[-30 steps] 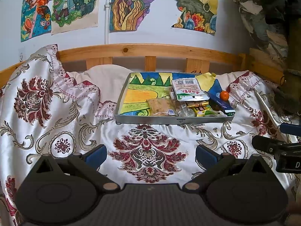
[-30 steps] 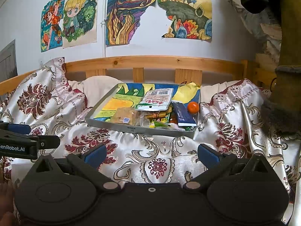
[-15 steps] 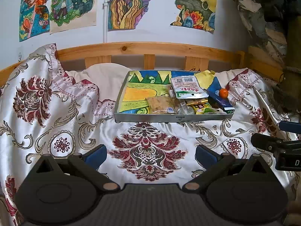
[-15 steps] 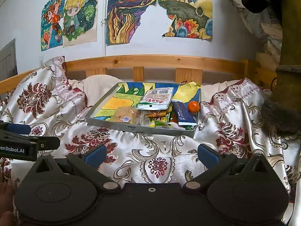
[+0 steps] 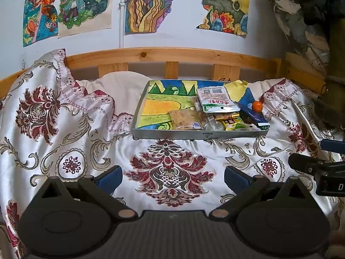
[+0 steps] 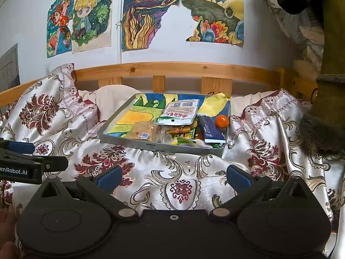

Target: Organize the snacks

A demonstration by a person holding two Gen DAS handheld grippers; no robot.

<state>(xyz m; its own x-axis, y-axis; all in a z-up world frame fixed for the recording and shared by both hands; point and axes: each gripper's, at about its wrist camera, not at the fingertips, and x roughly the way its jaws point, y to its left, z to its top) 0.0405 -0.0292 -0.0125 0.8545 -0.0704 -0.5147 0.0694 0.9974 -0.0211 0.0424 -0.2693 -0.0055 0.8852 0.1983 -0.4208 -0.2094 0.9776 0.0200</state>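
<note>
A grey metal tray (image 5: 172,133) (image 6: 120,139) with a colourful drawing lining it rests on the bed. Its right half holds a pile of snacks: a white-and-green packet (image 5: 216,100) (image 6: 180,112) on top, a clear bag of brown pieces (image 5: 185,118) (image 6: 144,130), yellow and green wrappers (image 5: 231,122) (image 6: 185,131), a dark blue box (image 5: 252,113) (image 6: 210,128) and a small orange (image 5: 257,106) (image 6: 222,121). My left gripper (image 5: 173,177) is open and empty, well short of the tray. My right gripper (image 6: 173,176) is open and empty too, also short of the tray.
The bed is covered by a white satin cloth with red floral patterns (image 5: 168,172) (image 6: 183,187). A wooden rail (image 5: 163,54) and a wall with drawings stand behind. A pillow (image 5: 120,86) lies left of the tray. Dark clothing (image 6: 327,64) hangs at the right.
The left wrist view has shifted slightly; the tray sits a little higher and further off than before. The right view is almost unchanged. Both grippers stay open.
</note>
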